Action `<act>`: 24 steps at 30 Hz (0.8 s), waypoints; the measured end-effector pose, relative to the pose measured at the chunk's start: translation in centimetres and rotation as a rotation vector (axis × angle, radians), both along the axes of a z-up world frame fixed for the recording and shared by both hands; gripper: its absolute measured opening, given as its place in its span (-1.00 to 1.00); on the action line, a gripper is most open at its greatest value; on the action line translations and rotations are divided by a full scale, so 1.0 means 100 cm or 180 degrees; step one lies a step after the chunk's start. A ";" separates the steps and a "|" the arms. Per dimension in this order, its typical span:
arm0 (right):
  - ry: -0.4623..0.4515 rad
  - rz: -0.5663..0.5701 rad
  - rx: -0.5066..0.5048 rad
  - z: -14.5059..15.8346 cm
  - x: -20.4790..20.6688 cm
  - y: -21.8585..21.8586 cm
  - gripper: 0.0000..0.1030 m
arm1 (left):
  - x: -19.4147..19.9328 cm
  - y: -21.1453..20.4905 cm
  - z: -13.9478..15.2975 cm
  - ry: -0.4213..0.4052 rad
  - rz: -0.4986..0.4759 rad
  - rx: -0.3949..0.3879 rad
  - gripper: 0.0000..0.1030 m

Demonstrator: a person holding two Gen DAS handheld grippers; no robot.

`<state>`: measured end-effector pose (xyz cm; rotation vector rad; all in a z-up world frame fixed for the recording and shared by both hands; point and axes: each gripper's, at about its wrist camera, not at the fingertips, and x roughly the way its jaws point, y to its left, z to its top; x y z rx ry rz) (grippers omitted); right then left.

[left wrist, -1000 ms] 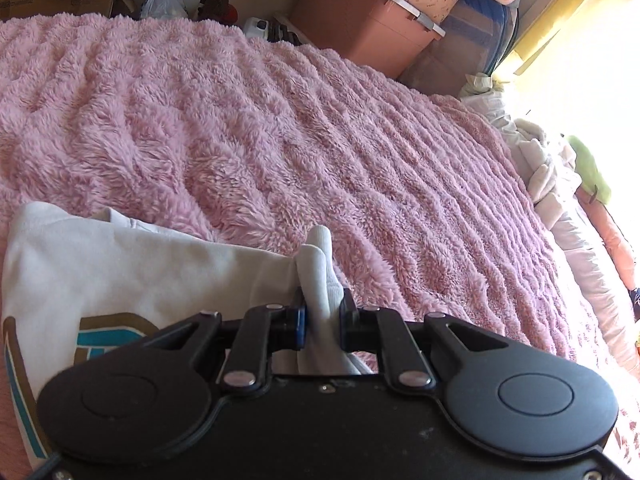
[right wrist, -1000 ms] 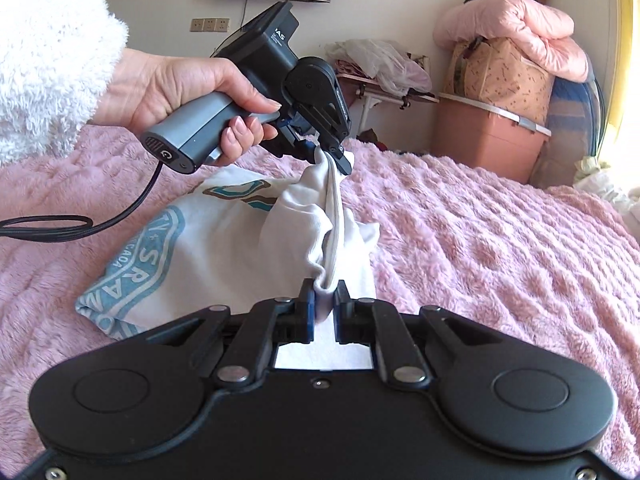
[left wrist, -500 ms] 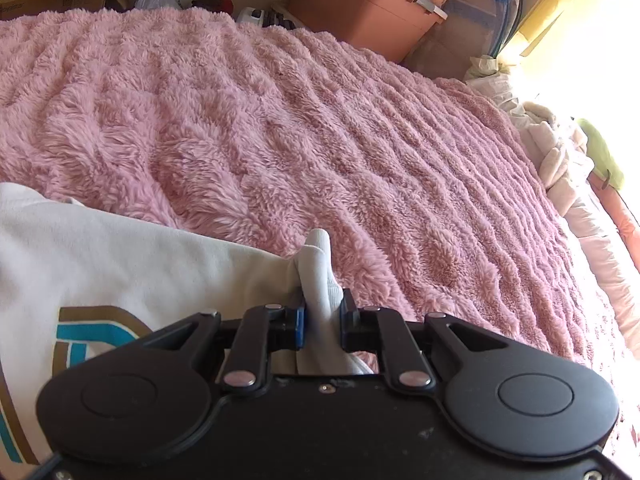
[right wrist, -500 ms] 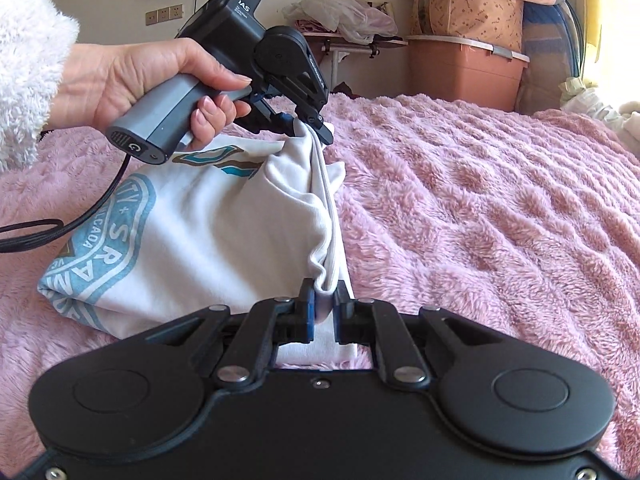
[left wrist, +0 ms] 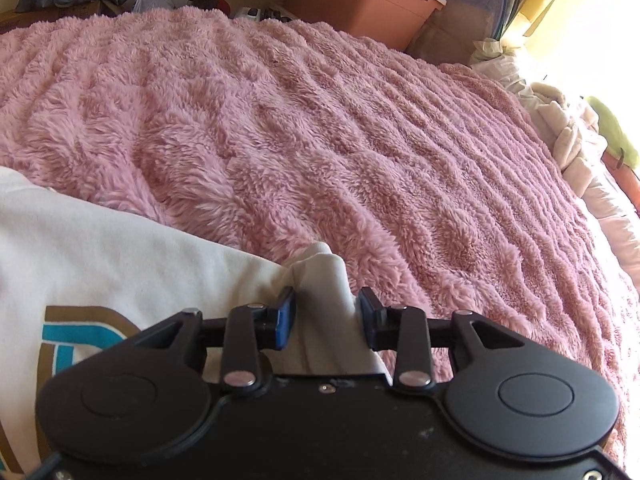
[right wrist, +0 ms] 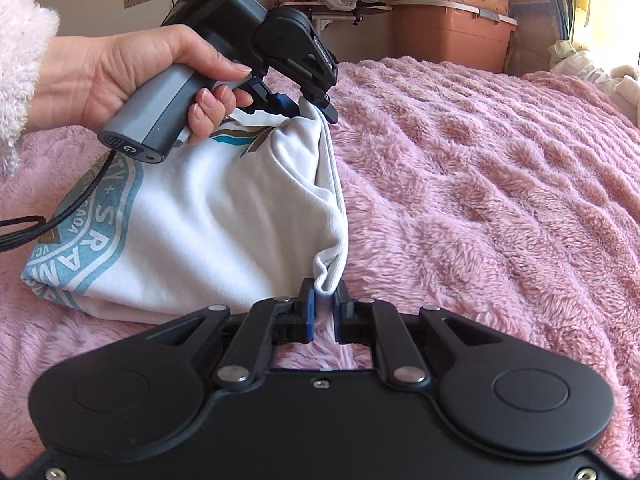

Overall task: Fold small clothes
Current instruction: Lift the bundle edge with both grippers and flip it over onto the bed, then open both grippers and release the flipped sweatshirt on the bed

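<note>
A white T-shirt with a blue and brown print [right wrist: 208, 216] lies folded over on the pink fluffy blanket [right wrist: 480, 200]. My left gripper [left wrist: 325, 316] has its jaws apart, with the shirt's far corner [left wrist: 320, 280] lying loose between them. It also shows in the right wrist view [right wrist: 310, 106], held by a hand at the shirt's far end. My right gripper [right wrist: 323, 310] is shut on the near corner of the shirt [right wrist: 328, 276], low over the blanket.
The pink blanket [left wrist: 360, 140] spreads wide to the right of the shirt. A brown storage box [right wrist: 452, 36] and bags stand beyond the bed. Pale bedding [left wrist: 572, 140] is heaped at the right edge. The left gripper's cable [right wrist: 52, 220] trails left.
My left gripper has opened its jaws around the shirt corner it was clamping. Both grippers have come lower toward the blanket, and the shirt lies flatter.
</note>
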<state>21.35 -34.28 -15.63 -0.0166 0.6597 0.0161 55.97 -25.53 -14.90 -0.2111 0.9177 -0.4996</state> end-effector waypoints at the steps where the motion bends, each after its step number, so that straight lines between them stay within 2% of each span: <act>1: 0.0008 -0.0004 0.0018 0.000 0.000 -0.002 -0.78 | 0.000 0.002 0.005 0.0014 -0.0013 -0.0035 -0.24; 2: 0.0023 -0.0012 0.0026 -0.001 0.000 -0.003 -0.57 | -0.003 0.005 0.012 -0.0029 -0.0033 -0.0051 -0.24; 4: 0.0030 -0.0093 0.0085 0.000 -0.002 -0.008 -0.32 | -0.012 0.016 0.032 -0.0165 -0.0068 -0.0049 -0.23; 5: 0.0031 -0.0127 0.0132 0.002 -0.003 -0.012 -0.27 | -0.020 0.024 0.042 -0.0256 -0.0114 -0.0053 -0.22; 8: -0.0058 -0.0265 0.0234 0.013 -0.009 -0.022 -0.26 | -0.060 0.066 0.068 -0.0503 -0.0088 -0.0023 -0.19; 11: -0.0234 -0.0295 0.0369 0.025 -0.016 -0.025 -0.23 | -0.116 0.118 0.074 -0.0532 -0.0010 -0.0137 -0.16; 14: -0.0430 -0.0028 0.0479 0.034 -0.020 -0.014 -0.23 | -0.176 0.157 0.061 -0.0500 0.0057 -0.0153 -0.15; 17: -0.0544 0.0277 0.0404 0.041 -0.019 0.010 -0.23 | -0.214 0.182 0.041 -0.0369 0.0084 -0.0382 -0.15; 20: -0.0606 0.0418 0.0306 0.040 -0.013 0.029 -0.23 | -0.244 0.193 0.032 -0.0354 0.0167 -0.0572 -0.15; 21: -0.0587 0.0405 0.0270 0.038 -0.010 0.033 -0.23 | -0.261 0.192 0.030 -0.0482 0.0181 -0.0488 -0.14; 22: -0.0570 0.0371 0.0246 0.037 -0.009 0.035 -0.23 | -0.276 0.187 0.030 -0.0666 0.0220 -0.0209 -0.13; 24: -0.0555 0.0343 0.0231 0.034 -0.010 0.037 -0.23 | -0.299 0.173 0.023 -0.1011 0.0337 0.0563 -0.14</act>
